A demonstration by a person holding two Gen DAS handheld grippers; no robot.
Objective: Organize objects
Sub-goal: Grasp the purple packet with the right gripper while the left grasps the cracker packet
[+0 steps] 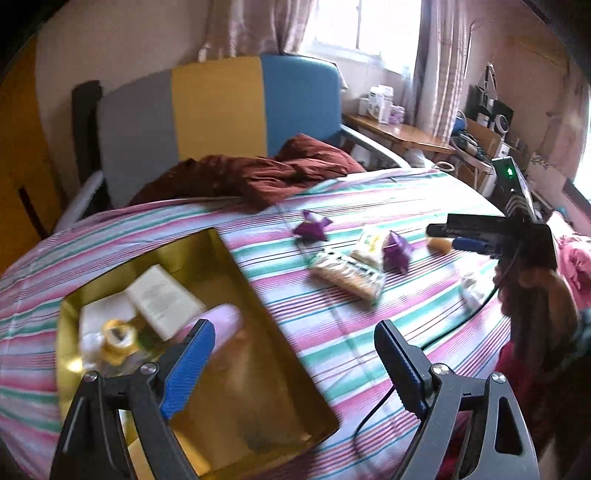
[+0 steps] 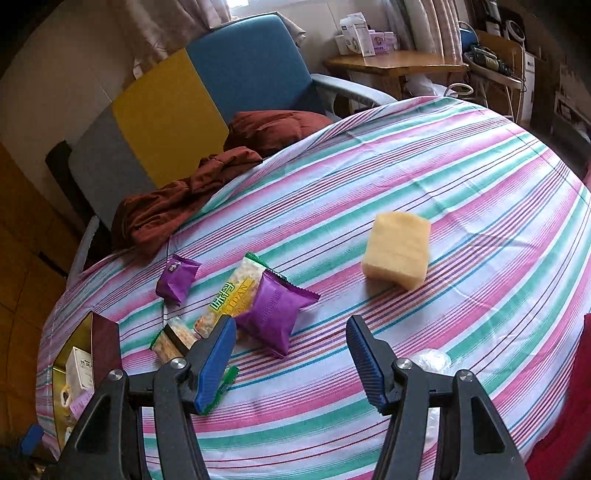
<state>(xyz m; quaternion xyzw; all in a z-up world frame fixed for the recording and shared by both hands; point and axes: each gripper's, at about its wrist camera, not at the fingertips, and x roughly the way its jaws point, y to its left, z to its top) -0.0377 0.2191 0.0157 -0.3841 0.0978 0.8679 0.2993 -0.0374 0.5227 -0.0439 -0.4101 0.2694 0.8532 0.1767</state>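
I'm between picks: my left gripper [image 1: 293, 363] hangs released over the gold box [image 1: 317, 424] near the bed's [image 2: 461, 177] left edge, my right gripper [image 2: 291, 358] released and empty short of the yellow sponge [image 2: 397, 249] mid-bed, which I'd grasp next.

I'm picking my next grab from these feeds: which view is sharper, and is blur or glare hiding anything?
Left wrist view: motion-smeared; the gold box contents and the snack packs read soft, the window is blown out, and the edges bow from the fisheye. Right wrist view: sharper; the purple packet and yellow sponge are crisp, with even light, no glare on them, and the same bowing.
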